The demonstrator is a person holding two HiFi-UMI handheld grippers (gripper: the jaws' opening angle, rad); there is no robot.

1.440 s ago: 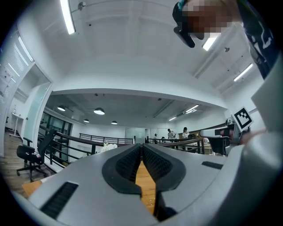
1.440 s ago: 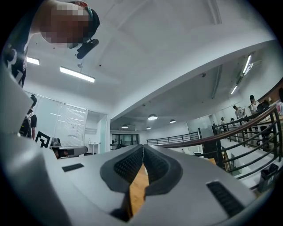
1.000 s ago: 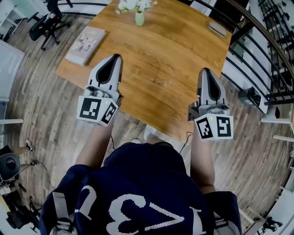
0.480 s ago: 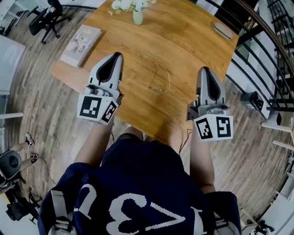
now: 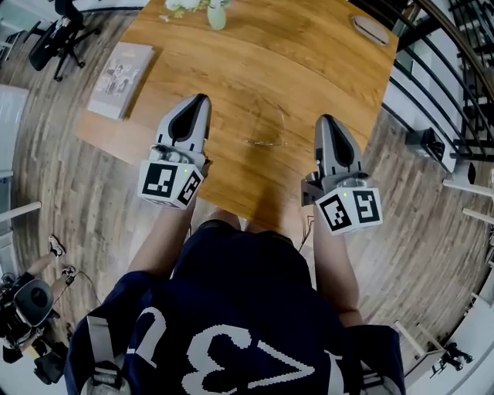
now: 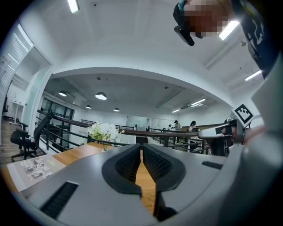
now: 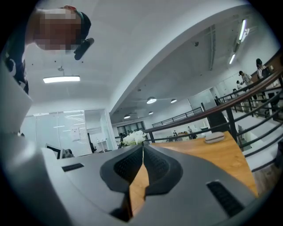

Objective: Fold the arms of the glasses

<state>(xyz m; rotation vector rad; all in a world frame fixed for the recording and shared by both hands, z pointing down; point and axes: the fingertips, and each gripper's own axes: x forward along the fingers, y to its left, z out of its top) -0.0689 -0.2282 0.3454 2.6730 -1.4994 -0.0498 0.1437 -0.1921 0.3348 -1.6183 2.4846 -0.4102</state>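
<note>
1. Looking steeply down on a wooden table (image 5: 309,69), with a gripper held out in each hand above its near edge.
2. Finding the glasses (image 5: 266,141) flat on the tabletop, between the two grippers and just past their tips, touching neither. Clear-framed and faint against the wood; arms apparently unfolded and running away from the person, though too thin to tell for sure.
3. Reading the left gripper (image 5: 200,100) as fully closed. Seen in the left gripper view with ribbed pads meeting at the tips, only bare tabletop showing through the slit behind them, and nothing gripped.
4. Reading the right gripper (image 5: 324,120) the same way. Pinched together at the tips in the right gripper view, with a sliver of wood visible lower down and nothing held.
5. Noting both grippers pointed level and away from the body, roughly parallel, well apart from each other, with the left marker cube (image 5: 170,183) and the right marker cube (image 5: 349,211) nearest the dark blue shirt (image 5: 231,324).
6. Spotting a book (image 5: 116,69) at the table's far left corner, a vase of white flowers (image 5: 216,14) at the far edge, and a grey oval case (image 5: 370,29) at the far right corner.
7. Placing an office chair (image 5: 58,38) on the plank floor beyond the left side and a black railing (image 5: 444,85) along the right.
</note>
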